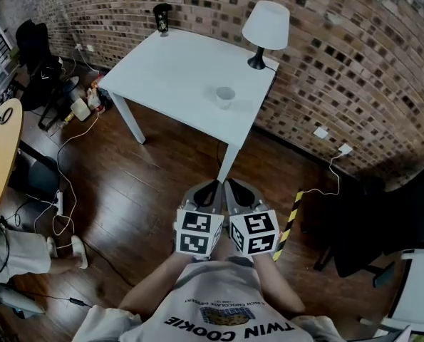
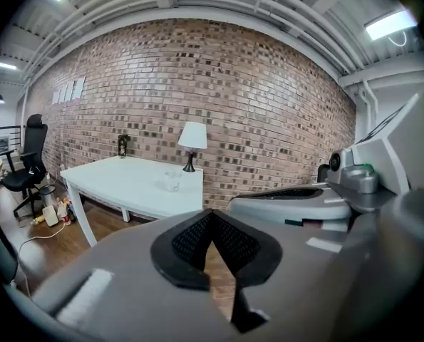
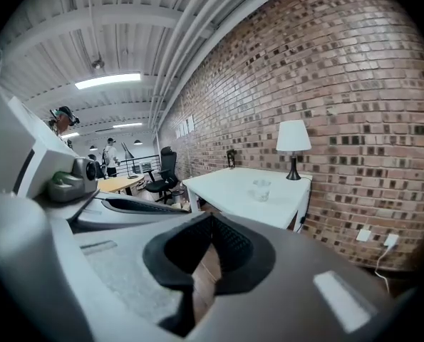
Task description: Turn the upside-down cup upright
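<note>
One brick wall (image 1: 340,55) runs behind a dark wooden floor (image 1: 147,191), and against it stands one white table (image 1: 169,77). Two black chairs are in the head view, one (image 1: 37,55) far left beyond the table and one (image 1: 390,219) at the right, well apart from it. The two grippers are held side by side over the floor, short of the table's near corner: the left gripper (image 1: 212,187) has its jaws closed tip to tip with nothing between them, and the right gripper (image 1: 230,186) is closed and empty in the same way. On the table there are three things: one white-shaded lamp (image 1: 265,28) at the wall-side corner, one dark container (image 1: 162,18) at the far corner, and one clear cup (image 1: 225,96) standing alone near the lamp-side edge. Which way up the cup stands cannot be told.
</note>
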Action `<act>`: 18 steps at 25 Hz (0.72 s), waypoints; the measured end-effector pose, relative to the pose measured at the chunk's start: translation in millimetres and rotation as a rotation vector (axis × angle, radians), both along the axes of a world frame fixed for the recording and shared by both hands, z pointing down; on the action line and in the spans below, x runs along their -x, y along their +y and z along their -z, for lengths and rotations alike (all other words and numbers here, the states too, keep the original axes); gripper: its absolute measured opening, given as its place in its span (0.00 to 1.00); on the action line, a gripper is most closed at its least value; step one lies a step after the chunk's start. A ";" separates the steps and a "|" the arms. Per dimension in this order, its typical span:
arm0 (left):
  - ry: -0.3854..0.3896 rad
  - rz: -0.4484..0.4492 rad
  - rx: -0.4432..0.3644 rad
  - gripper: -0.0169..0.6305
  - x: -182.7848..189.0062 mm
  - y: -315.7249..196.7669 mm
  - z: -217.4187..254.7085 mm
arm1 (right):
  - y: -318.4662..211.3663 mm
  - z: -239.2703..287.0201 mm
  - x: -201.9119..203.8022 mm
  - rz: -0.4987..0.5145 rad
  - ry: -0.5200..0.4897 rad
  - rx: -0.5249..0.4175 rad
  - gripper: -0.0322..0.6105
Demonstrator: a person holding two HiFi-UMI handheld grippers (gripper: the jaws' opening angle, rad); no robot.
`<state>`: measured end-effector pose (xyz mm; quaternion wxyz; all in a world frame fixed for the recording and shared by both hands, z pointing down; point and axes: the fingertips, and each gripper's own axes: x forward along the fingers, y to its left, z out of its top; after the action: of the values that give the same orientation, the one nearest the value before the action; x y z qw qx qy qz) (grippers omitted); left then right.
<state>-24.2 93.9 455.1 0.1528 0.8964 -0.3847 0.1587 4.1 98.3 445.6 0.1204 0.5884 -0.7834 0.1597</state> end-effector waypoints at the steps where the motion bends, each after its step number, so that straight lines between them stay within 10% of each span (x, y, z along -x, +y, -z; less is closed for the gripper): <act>1: 0.002 -0.002 0.004 0.03 0.5 -8.0 -0.9 | -8.2 -0.1 0.3 -0.004 0.005 -0.001 0.05; 18: -0.018 0.079 0.048 0.03 -27.5 -157.2 -28.5 | -164.6 -24.4 -36.0 0.151 0.255 -0.031 0.07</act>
<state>3.3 -63.4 483.5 0.1767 0.8752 -0.4171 0.1698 40.1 -66.3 470.0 0.2216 0.5450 -0.8062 0.0622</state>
